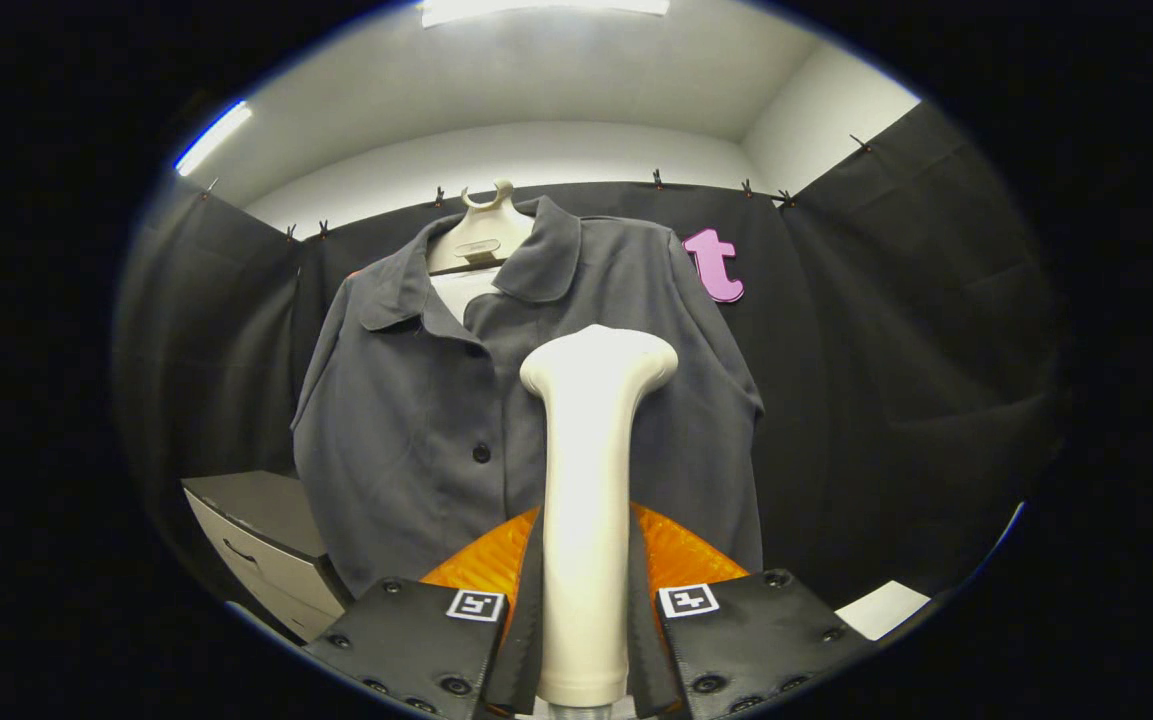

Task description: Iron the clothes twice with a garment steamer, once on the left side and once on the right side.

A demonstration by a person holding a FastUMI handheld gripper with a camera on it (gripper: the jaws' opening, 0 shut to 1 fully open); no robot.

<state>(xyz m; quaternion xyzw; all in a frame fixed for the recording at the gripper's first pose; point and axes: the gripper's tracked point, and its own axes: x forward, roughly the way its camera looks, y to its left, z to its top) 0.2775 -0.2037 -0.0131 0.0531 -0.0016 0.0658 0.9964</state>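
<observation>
A cream garment steamer (588, 470) stands upright between my fingers, its wide head at the top facing the shirt. My gripper (584, 590) is shut on the steamer's handle, one finger pressing each side. Just beyond the head hangs a dark grey button-up shirt (416, 430) on a pale hanger form (481, 235), collar open, buttons down its middle. The steamer head sits in front of the shirt's right half, close to the button line, at chest height. Whether the head touches the cloth I cannot tell.
A grey drawer cabinet (261, 540) stands low to the left of the shirt. A white surface corner (881, 608) shows low on the right. Black cloth walls close in behind and on both sides.
</observation>
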